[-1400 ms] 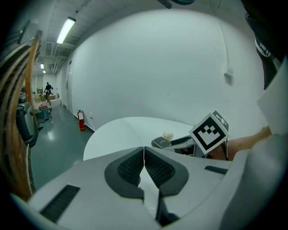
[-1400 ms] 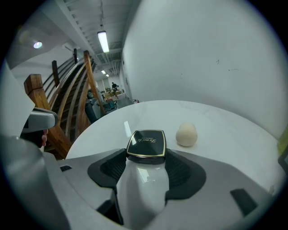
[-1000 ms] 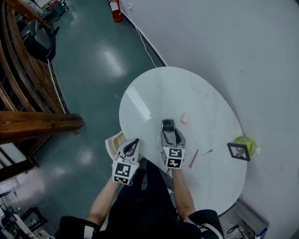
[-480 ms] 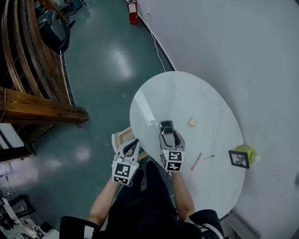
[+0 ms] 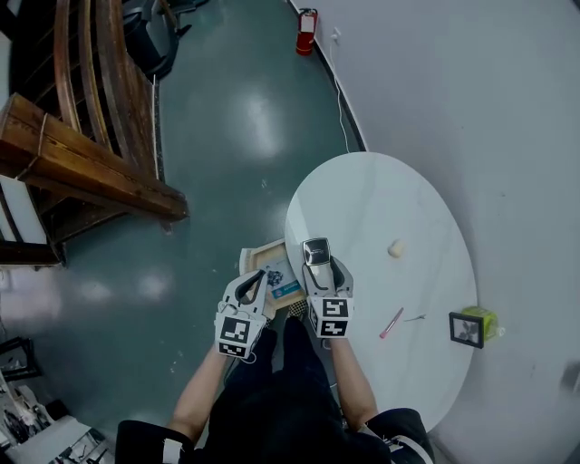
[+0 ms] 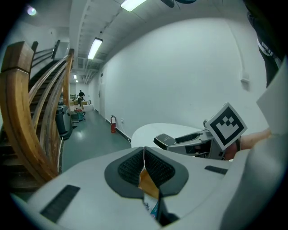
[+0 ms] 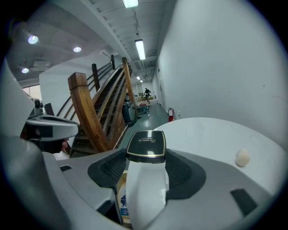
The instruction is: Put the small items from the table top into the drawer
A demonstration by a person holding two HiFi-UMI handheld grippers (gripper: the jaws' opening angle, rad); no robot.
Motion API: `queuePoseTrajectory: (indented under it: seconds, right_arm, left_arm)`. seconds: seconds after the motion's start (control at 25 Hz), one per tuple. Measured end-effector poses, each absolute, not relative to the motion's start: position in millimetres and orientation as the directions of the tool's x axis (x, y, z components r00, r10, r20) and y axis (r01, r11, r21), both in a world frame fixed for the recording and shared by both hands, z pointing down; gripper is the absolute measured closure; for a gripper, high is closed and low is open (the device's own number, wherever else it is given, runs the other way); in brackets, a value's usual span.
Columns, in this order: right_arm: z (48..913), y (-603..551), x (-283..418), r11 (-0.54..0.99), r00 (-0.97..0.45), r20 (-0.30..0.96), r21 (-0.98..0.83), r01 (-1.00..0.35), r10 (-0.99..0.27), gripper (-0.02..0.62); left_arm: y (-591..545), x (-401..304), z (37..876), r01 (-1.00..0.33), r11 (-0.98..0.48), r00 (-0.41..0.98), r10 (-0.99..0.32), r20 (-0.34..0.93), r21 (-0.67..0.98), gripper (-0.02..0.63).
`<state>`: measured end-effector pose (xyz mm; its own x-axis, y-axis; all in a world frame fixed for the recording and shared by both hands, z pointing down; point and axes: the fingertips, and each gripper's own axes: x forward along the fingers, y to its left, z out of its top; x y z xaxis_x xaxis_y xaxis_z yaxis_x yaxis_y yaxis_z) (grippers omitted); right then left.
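My right gripper (image 5: 317, 265) is shut on a white tube with a black cap (image 5: 316, 251), held over the left edge of the oval white table (image 5: 362, 195), beside the open wooden drawer (image 5: 256, 260). In the right gripper view the tube (image 7: 146, 179) fills the gap between the pads, cap forward. My left gripper (image 5: 255, 279) hangs shut and empty over the drawer's near side; its pads meet (image 6: 144, 152). A blue card (image 5: 286, 291) lies in the drawer. On the table lie a cream lump (image 5: 396, 247), a pink stick (image 5: 391, 323) and a thin metal piece (image 5: 416, 318).
A small black picture frame (image 5: 466, 329) and a yellow-green object (image 5: 482, 316) stand at the table's right edge by the white wall. A wooden staircase (image 5: 82, 163) rises at the left over the teal floor. A red fire extinguisher (image 5: 306, 20) stands far off by the wall.
My right gripper has carried the tube left from over the table top to the table's edge at the drawer. The drawer's inside has come into view. The left gripper stayed shut.
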<state>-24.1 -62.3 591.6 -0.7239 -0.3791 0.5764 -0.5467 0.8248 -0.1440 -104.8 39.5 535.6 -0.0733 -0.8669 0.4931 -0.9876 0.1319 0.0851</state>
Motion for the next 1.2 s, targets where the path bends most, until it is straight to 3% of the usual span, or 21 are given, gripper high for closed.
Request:
queuePoseTrajectory:
  seconds: [0.52, 1.2]
  right_arm:
    - [626, 35, -94, 0.905, -0.758, 0.623, -0.184, -0.383, -0.194, 0.305]
    - [752, 83, -80, 0.899, -0.629, 0.773, -0.215, -0.380, -0.081, 0.305]
  left_arm:
    - [120, -157, 566, -0.952, 0.285, -0.188, -0.830, 0.525, 0.110, 0.586]
    - [147, -164, 670, -0.925, 0.317, -0.122, -0.769, 0.627, 0.209, 0.586]
